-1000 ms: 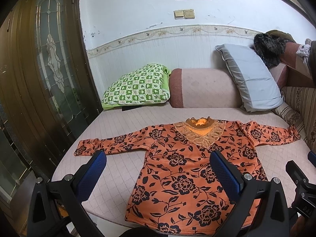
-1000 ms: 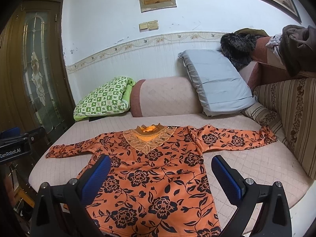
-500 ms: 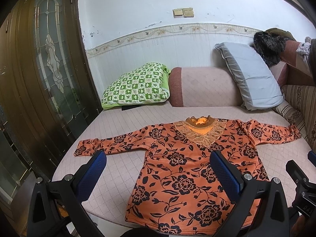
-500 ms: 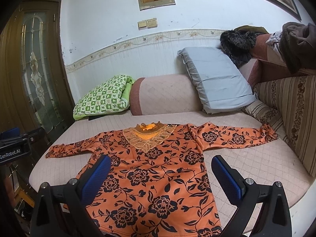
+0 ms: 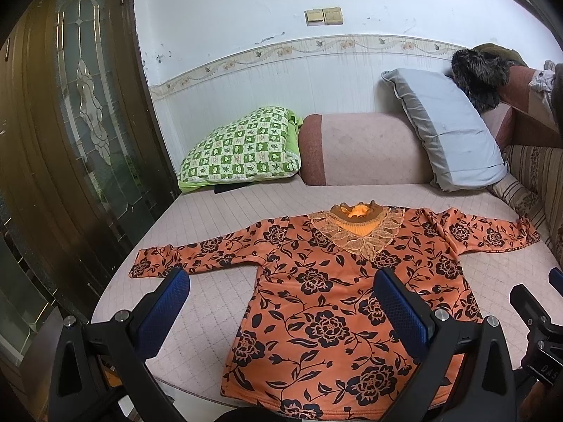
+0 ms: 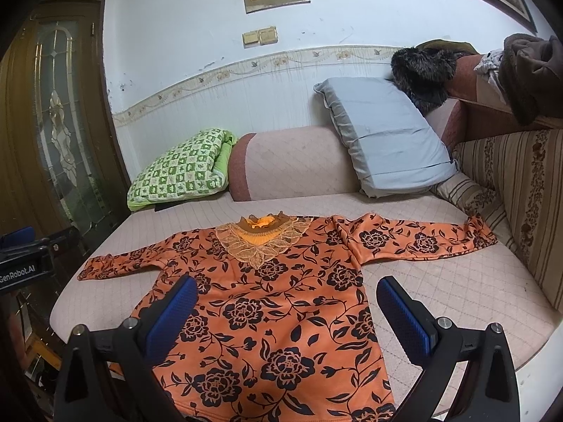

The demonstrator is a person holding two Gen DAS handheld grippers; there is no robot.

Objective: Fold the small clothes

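Note:
An orange long-sleeved top with black flowers [image 5: 327, 299] lies flat on the pink sofa seat [image 5: 218, 218], collar away from me and both sleeves spread out; it also shows in the right wrist view [image 6: 274, 302]. My left gripper [image 5: 281, 302] is open and empty, held above the near hem on the top's left side. My right gripper [image 6: 286, 311] is open and empty above the hem's middle. Neither touches the cloth.
A green checked pillow [image 5: 242, 154], a pink bolster [image 5: 362, 151] and a grey pillow [image 5: 450, 126] line the back. A striped sofa back [image 6: 510, 190] stands on the right. A dark wooden door [image 5: 70, 140] is on the left. The seat's front edge is just below the hem.
Both grippers have drifted slightly forward and down toward the top. The top has not moved, and both grippers stay open.

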